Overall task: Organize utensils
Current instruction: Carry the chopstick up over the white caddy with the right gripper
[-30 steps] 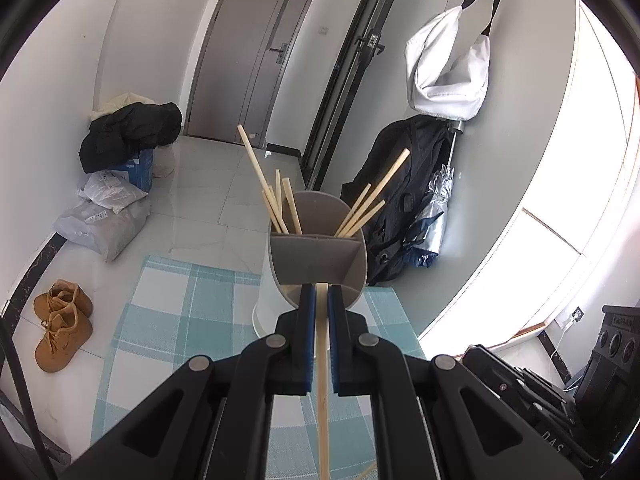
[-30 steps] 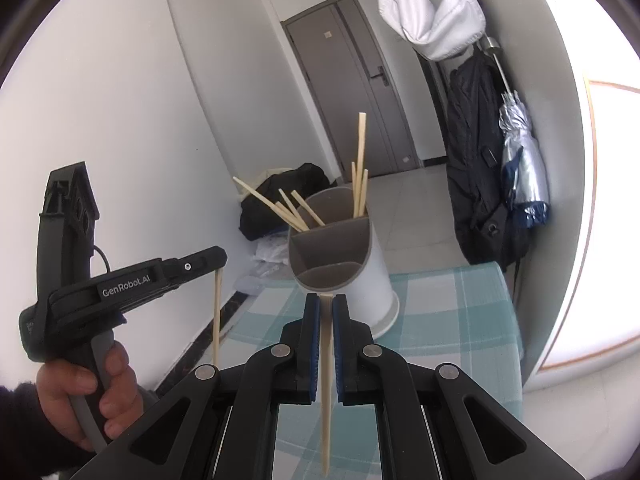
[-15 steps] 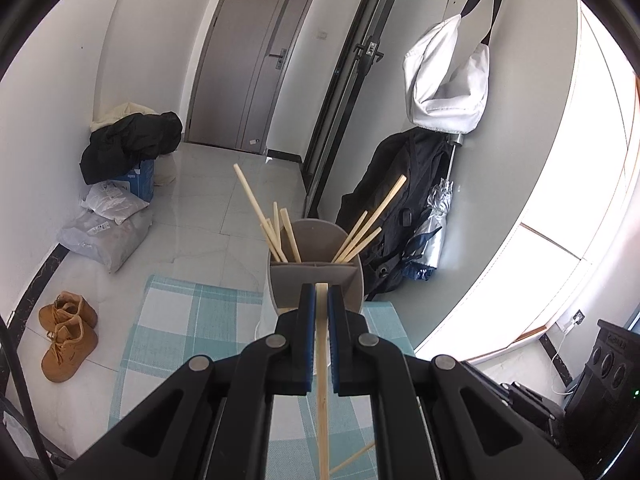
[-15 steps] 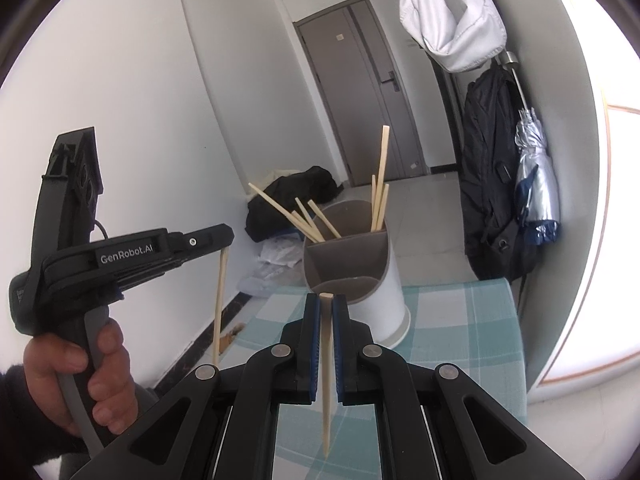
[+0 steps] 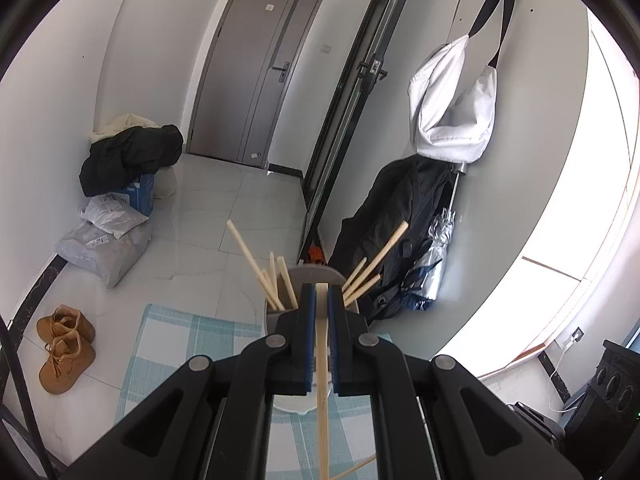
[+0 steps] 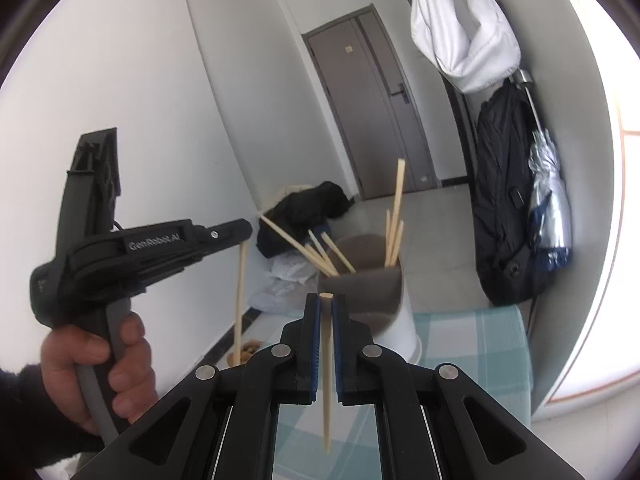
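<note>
A grey-and-white divided utensil holder [image 6: 368, 292] stands on the checked cloth with several wooden chopsticks [image 6: 394, 220] leaning in its compartments. The same holder [image 5: 312, 276] sits just beyond my left gripper [image 5: 321, 300], which is shut on a chopstick [image 5: 322, 392] hanging downward. My right gripper [image 6: 326, 308] is shut on another chopstick [image 6: 327, 380], pointed end down, just in front of the holder. In the right wrist view a hand holds the left gripper [image 6: 244, 236] at the left, its chopstick [image 6: 239, 300] dangling vertically.
The teal checked tablecloth [image 5: 180, 332] covers the table; one loose chopstick [image 5: 356, 466] lies on it near the bottom. On the floor are brown boots [image 5: 64, 344], bags [image 5: 104, 236] and dark clothing. A black jacket [image 5: 400, 216] and a folded umbrella [image 6: 548, 208] hang at the right wall.
Both grippers have risen with their chopsticks, so the holder sits lower in each view. Grips are unchanged.
</note>
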Demonstrator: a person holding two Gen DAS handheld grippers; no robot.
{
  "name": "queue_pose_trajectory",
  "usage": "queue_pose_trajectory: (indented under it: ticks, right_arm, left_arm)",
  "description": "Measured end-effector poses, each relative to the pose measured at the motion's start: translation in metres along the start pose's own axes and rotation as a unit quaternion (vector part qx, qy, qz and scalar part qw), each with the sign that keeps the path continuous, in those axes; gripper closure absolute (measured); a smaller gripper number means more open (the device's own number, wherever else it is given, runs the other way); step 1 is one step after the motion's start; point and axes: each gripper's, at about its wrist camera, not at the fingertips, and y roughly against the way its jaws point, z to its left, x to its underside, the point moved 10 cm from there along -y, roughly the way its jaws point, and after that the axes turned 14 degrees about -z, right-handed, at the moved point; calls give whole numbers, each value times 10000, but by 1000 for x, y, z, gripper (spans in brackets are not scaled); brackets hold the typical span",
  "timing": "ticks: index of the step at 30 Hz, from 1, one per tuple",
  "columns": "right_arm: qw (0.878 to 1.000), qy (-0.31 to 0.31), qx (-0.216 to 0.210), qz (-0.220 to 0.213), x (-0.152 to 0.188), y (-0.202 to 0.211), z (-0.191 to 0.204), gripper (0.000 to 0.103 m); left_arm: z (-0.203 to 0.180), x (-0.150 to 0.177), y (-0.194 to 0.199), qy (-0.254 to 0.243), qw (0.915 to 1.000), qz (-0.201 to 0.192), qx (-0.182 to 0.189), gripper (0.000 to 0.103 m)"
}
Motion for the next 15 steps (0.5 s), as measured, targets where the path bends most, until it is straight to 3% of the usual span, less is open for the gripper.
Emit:
queue_pose_trajectory:
  ticks: [15]
  right_arm:
    - [9970,252,-316,-658,-117,-35,9,98]
  left_arm:
    - [6,-84,-44,9,9959,-893,-156,101]
